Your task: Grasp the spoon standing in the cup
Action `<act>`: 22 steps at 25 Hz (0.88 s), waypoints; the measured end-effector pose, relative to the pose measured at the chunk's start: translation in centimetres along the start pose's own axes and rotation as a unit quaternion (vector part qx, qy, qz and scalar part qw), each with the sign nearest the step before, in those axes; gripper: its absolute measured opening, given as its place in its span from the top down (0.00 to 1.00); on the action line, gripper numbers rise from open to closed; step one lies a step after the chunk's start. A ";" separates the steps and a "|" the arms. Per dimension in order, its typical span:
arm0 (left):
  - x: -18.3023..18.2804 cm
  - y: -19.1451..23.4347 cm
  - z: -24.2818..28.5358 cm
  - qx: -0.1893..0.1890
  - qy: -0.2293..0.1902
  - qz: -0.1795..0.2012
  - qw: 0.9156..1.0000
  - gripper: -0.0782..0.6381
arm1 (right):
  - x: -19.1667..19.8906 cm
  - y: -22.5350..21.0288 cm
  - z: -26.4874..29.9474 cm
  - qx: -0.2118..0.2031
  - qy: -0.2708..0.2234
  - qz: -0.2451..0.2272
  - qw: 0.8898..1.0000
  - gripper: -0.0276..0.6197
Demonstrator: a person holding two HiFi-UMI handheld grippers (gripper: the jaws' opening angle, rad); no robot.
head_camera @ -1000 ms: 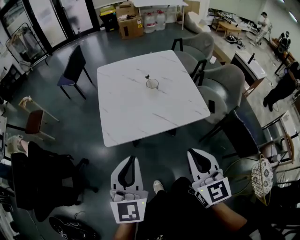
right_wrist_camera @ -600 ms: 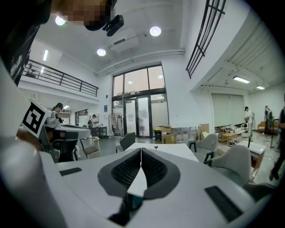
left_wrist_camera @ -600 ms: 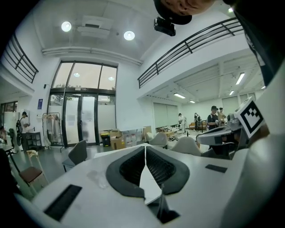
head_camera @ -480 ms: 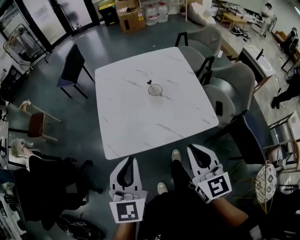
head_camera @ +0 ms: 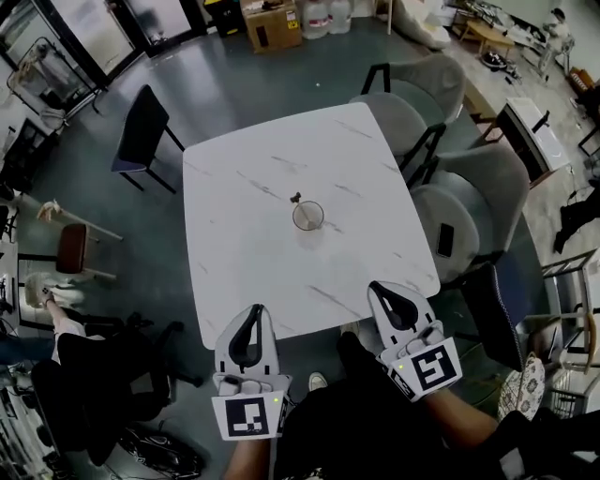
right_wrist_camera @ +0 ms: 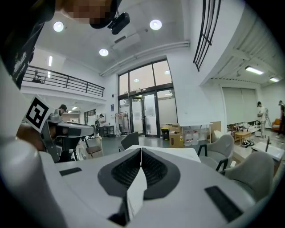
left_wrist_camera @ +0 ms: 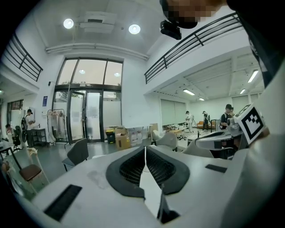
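A clear cup (head_camera: 307, 217) stands near the middle of the white marble table (head_camera: 244, 253), with a dark-handled spoon (head_camera: 296, 199) standing in it and leaning to the far left. My left gripper (head_camera: 253, 314) hovers at the table's near edge, shut with nothing between its jaws. My right gripper (head_camera: 386, 294) hovers over the near right edge, also shut and empty. In the left gripper view (left_wrist_camera: 144, 149) and the right gripper view (right_wrist_camera: 140, 152) the pads meet at the tip. The cup is hidden behind the jaws in both gripper views.
Grey armchairs (head_camera: 473, 192) line the table's right side. A dark chair (head_camera: 141, 127) stands at the far left and a brown stool (head_camera: 70, 248) further left. Cardboard boxes (head_camera: 272, 23) sit at the back. People stand in the background (left_wrist_camera: 228, 116).
The table and cup have come nearer in the head view as I walked forward. Both grippers now reach the table's near edge, still shut.
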State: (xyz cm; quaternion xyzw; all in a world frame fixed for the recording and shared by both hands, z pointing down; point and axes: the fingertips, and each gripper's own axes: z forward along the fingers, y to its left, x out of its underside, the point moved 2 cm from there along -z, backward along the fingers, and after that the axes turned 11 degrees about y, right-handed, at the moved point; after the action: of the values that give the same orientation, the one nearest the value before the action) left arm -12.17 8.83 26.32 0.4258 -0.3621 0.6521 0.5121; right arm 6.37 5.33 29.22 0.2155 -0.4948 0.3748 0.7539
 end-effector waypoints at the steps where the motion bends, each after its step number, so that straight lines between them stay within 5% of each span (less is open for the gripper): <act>1: -0.2 0.1 0.7 -0.004 0.002 0.003 1.000 0.87 | -0.1 -0.7 0.6 -0.002 0.002 0.001 1.000 0.86; 13: -2.6 -1.4 6.3 -0.041 0.037 0.027 0.998 0.87 | -0.4 -7.7 4.0 -0.031 -0.002 0.026 0.999 0.86; 22: -2.6 -1.8 7.9 -0.034 0.047 0.030 0.998 0.87 | 0.7 -9.0 5.8 -0.036 0.008 0.040 0.999 0.86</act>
State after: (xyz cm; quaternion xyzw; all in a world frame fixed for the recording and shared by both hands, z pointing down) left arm -8.69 1.09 26.97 0.3660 -0.3727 0.6736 0.5229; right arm 10.18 -4.12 32.66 0.1650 -0.5104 0.3882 0.7493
